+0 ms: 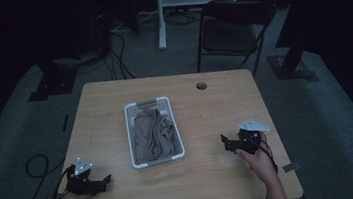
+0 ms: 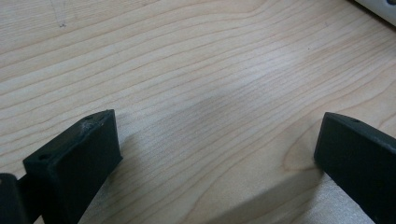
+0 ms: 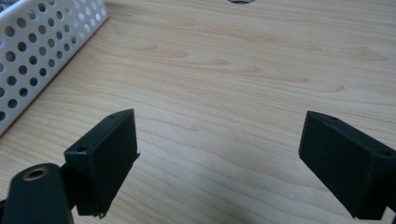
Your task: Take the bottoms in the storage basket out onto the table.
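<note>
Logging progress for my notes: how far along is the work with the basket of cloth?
Done: nothing visible; the grey cloth lies bunched in the white basket. In hand: nothing; left gripper and right gripper rest open on the table, either side. Left: apparently everything.

Dim, murky high view with near-black surroundings; brighter, evenly lit gripper views, soft-edged jaws up close

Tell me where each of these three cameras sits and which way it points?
High view: above the person's side, looking forward and down on the table, basket, both hands and grippers.
Left gripper view: rides the left gripper, looking along its open jaws at bare wood.
Right gripper view: rides the right gripper, jaws open, facing tabletop.
Shared: the basket's white perforated wall appears in the right gripper view and the high view.
</note>
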`<state>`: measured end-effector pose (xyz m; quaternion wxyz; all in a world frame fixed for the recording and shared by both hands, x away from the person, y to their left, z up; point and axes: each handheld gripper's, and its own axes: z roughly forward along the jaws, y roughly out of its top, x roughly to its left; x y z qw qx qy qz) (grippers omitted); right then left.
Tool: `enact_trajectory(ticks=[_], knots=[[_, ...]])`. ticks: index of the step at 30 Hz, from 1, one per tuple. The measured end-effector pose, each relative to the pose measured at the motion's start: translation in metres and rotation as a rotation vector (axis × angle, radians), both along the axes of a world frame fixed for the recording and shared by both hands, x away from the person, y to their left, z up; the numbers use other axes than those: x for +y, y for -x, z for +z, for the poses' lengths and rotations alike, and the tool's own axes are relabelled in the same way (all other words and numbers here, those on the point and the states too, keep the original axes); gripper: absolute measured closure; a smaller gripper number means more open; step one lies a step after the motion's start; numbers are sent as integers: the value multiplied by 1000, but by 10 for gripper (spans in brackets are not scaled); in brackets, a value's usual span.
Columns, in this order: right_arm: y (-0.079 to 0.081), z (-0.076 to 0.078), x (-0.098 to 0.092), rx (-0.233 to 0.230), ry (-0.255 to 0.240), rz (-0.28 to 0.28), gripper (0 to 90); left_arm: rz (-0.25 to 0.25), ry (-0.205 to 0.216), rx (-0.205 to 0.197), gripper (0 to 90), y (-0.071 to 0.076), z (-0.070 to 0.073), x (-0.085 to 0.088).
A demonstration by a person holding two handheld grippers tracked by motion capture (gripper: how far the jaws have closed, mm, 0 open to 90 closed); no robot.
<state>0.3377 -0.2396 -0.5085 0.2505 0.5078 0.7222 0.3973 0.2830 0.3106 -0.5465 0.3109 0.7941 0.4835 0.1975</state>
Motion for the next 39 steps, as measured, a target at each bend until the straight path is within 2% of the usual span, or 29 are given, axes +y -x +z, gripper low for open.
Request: enact_trajectory(ticks=[39], knots=[[-15, 19, 44, -40, -28, 79, 113, 0, 0, 0, 6, 0, 0, 0]])
